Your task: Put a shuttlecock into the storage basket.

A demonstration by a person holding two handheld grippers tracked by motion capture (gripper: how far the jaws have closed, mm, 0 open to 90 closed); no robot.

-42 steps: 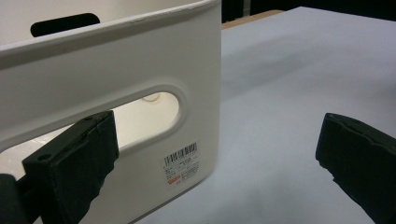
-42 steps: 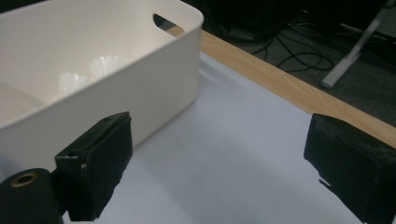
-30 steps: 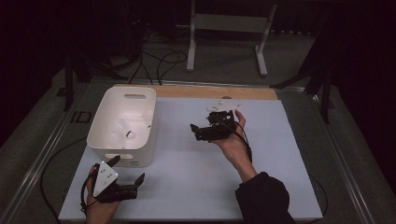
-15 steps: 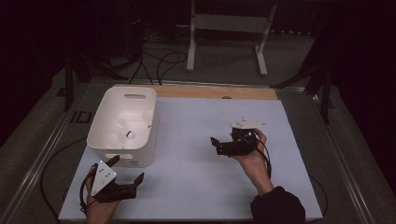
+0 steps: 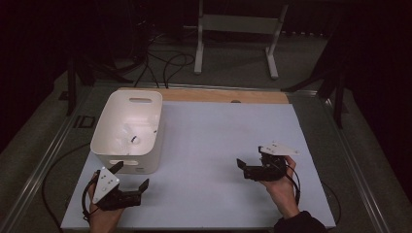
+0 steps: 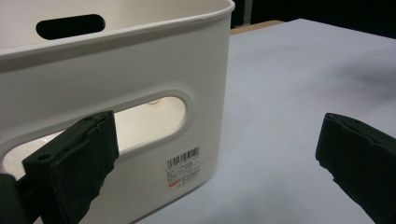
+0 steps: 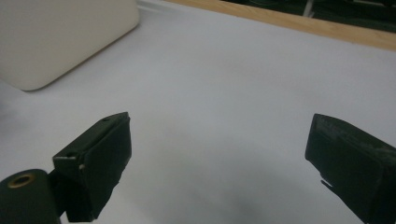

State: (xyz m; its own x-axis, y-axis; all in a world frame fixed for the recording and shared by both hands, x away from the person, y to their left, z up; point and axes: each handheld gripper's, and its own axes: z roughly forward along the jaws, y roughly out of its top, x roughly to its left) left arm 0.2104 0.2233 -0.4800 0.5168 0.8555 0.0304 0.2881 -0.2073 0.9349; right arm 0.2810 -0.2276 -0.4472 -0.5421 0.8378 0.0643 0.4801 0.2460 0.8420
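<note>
In the high view, a white plastic bin with cut-out handles stands on the left part of the pale desk, and a small dark-tipped item lies on its floor, too small to identify. The left gripper is held low at the near left corner of the desk, just in front of the bin's near wall, with its jaws spread apart and nothing between them; a grey three-cornered plate sits on top of it. The right gripper is held in the person's hand at the near right of the desk, well apart from the bin, its jaws also spread and empty. A strip of bare wood runs along the desk's far edge. In the left gripper view, the left gripper looks at the bin's near wall from close up: one jaw lies across the oval handle slot, the other hangs over bare desk, and a barcode label is stuck near the wall's lower corner. In the right gripper view, the right gripper has its jaws wide apart over the empty desk surface, with a rounded corner of the bin at the upper left.
</note>
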